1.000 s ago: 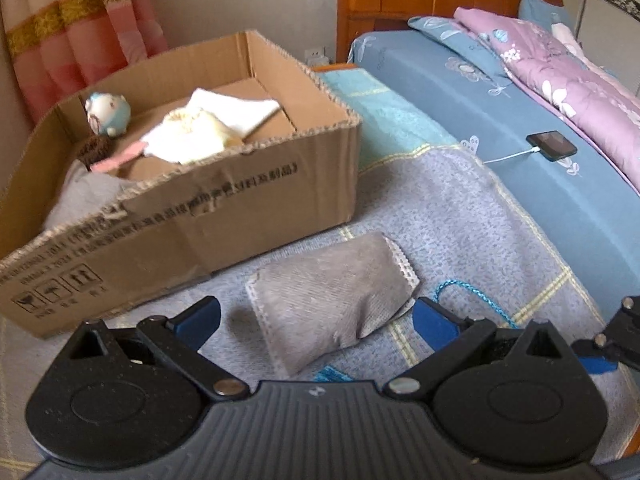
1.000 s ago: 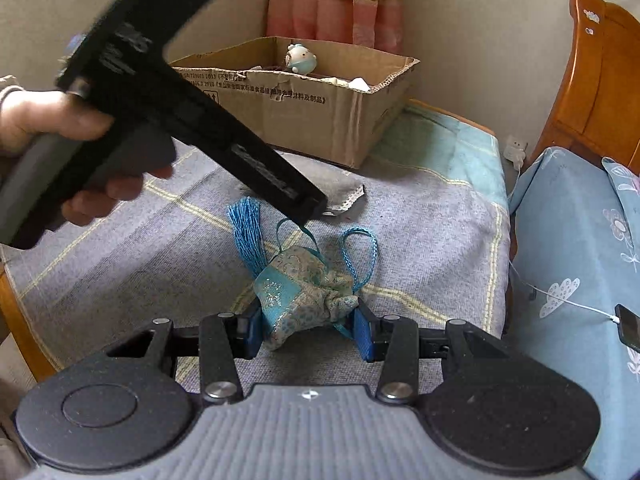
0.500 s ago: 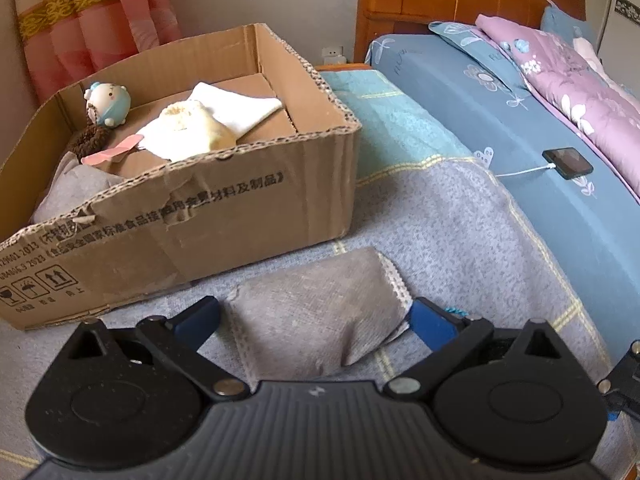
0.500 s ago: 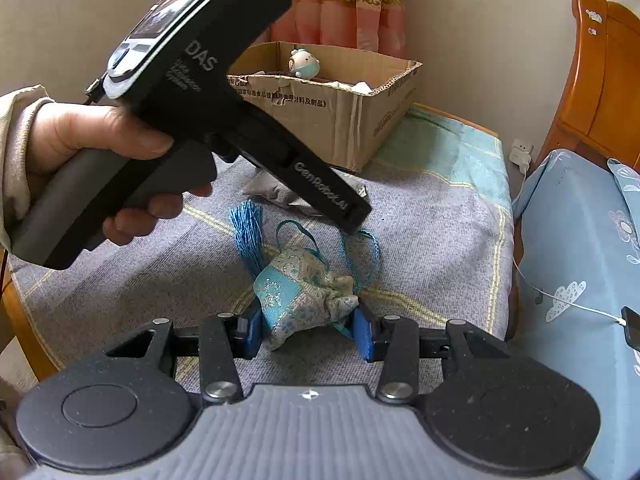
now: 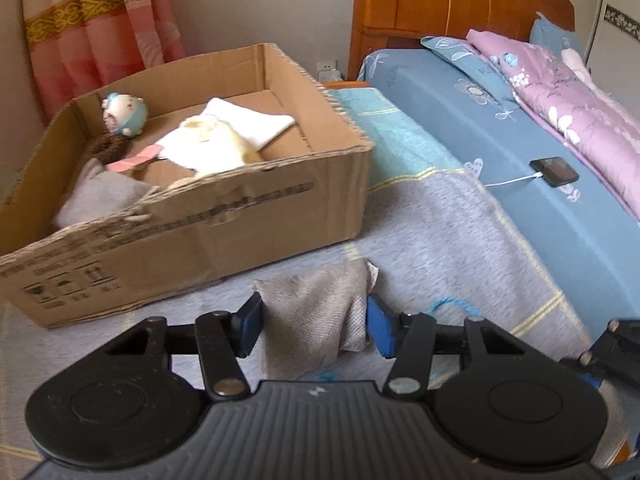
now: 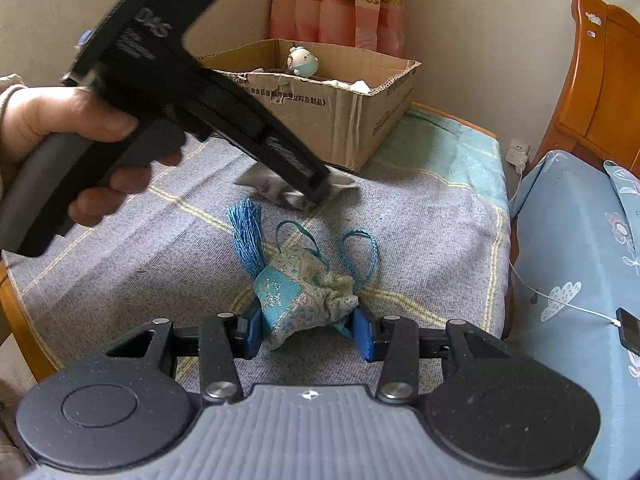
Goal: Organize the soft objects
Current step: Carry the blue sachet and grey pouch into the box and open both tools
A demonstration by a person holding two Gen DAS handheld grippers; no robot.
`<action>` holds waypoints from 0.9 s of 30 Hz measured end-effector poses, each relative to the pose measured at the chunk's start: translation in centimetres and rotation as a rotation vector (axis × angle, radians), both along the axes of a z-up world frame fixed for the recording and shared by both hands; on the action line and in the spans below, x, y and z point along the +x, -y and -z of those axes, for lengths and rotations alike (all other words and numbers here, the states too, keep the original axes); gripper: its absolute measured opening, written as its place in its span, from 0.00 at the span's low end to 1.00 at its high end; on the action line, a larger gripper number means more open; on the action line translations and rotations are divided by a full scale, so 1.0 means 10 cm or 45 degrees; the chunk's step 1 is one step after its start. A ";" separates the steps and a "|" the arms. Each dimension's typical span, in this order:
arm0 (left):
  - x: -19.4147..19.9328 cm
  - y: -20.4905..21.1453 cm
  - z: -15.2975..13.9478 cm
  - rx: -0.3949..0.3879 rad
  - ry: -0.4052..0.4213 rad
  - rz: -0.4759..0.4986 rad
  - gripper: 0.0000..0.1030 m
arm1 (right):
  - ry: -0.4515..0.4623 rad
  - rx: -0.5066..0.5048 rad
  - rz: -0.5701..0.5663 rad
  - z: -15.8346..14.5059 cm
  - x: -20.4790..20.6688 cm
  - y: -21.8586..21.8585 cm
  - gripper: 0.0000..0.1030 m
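Soft objects are partly sorted: several lie in the open brown cardboard box [image 5: 224, 216], while a grey fabric pouch [image 5: 316, 312] and a blue-green embroidered drawstring sachet [image 6: 304, 296] are gripped between the left gripper [image 5: 314, 326] and right gripper [image 6: 306, 330] fingers, unboxed.

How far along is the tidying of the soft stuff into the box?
Done: a plush toy, cloths and a grey item lie in the box. In hand: the left gripper is clamped on the grey pouch, and the right gripper on the blue sachet. Left: both must still go into the box.
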State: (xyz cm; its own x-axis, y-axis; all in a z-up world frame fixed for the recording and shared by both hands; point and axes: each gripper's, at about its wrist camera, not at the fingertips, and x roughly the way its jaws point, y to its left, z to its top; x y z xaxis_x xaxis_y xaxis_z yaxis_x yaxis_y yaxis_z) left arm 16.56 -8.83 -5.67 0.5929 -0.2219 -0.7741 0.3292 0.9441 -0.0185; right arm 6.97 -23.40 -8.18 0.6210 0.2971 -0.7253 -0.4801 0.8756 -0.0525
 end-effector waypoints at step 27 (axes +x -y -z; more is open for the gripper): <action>-0.15 -0.18 -0.02 0.009 0.012 -0.101 0.45 | 0.010 0.001 0.010 -0.05 0.00 -0.02 0.48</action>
